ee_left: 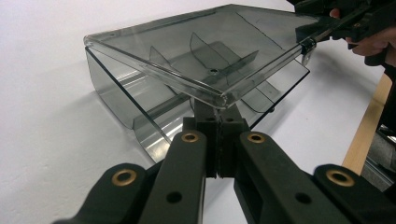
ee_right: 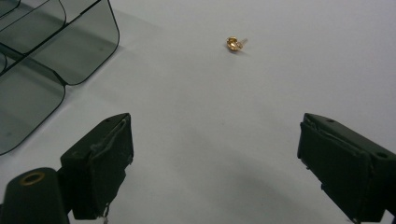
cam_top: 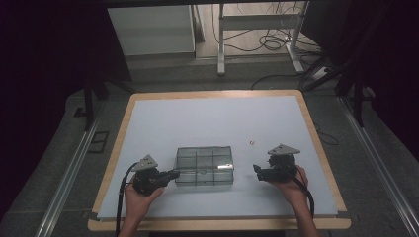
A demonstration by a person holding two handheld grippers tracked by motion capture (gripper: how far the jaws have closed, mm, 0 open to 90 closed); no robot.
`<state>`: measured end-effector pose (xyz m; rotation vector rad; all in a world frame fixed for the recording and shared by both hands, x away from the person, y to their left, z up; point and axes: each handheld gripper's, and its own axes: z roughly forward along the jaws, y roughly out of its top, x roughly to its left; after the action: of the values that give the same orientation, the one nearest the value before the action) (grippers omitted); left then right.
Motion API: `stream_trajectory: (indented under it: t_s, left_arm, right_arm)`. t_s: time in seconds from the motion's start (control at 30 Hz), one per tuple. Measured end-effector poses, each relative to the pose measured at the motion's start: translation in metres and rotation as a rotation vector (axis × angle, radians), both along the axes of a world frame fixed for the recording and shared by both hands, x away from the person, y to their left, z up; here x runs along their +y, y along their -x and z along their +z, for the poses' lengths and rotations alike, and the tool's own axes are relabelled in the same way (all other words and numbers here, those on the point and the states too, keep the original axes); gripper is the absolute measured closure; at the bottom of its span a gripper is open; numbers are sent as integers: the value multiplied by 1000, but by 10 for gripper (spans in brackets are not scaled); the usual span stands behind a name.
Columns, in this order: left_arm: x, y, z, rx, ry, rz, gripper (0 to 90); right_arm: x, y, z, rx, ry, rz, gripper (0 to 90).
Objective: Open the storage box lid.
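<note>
Smoky clear plastic box [cam_top: 204, 166] sits near the table's [cam_top: 197, 113] front edge, its lid raised. Left tongs [ee_left: 217, 122] are clamped on the lid's rim; right tongs [ee_right: 215, 154] gape wide, empty, just right of the box.

The compartment box [ee_left: 140, 93] is smoky, see-through plastic, glossy and smooth, and its lid [ee_left: 196, 51] catches bright glints along the edge. The worktop [cam_top: 207, 113] has a matt, pale, smooth sheet framed by light wood, and the small stud earring [ee_right: 233, 44] looks like shiny gold-coloured metal. The left gripper [ee_left: 218, 122] is matt black plastic with brass-coloured rivets.
</note>
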<state>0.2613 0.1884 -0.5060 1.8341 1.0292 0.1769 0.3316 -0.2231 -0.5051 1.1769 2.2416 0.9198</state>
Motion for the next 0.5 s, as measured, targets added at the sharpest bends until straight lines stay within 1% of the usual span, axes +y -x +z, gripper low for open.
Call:
stream_trajectory:
  t_s: [0.1, 0.3, 0.37, 0.5]
  left_arm:
    - [0, -1, 0, 1, 5, 3, 897]
    - [2, -3, 1, -10, 12, 8, 897]
    - [1, -3, 2, -14, 19, 14, 898]
    - [-1, -4, 3, -21, 18, 12, 898]
  right_arm:
    - [0, 0, 0, -3, -3, 10, 99]
    - [1, 0, -1, 1, -1, 8, 99]
    - [2, 0, -1, 2, -2, 8, 99]
    - [2, -1, -2, 4, 1, 7, 99]
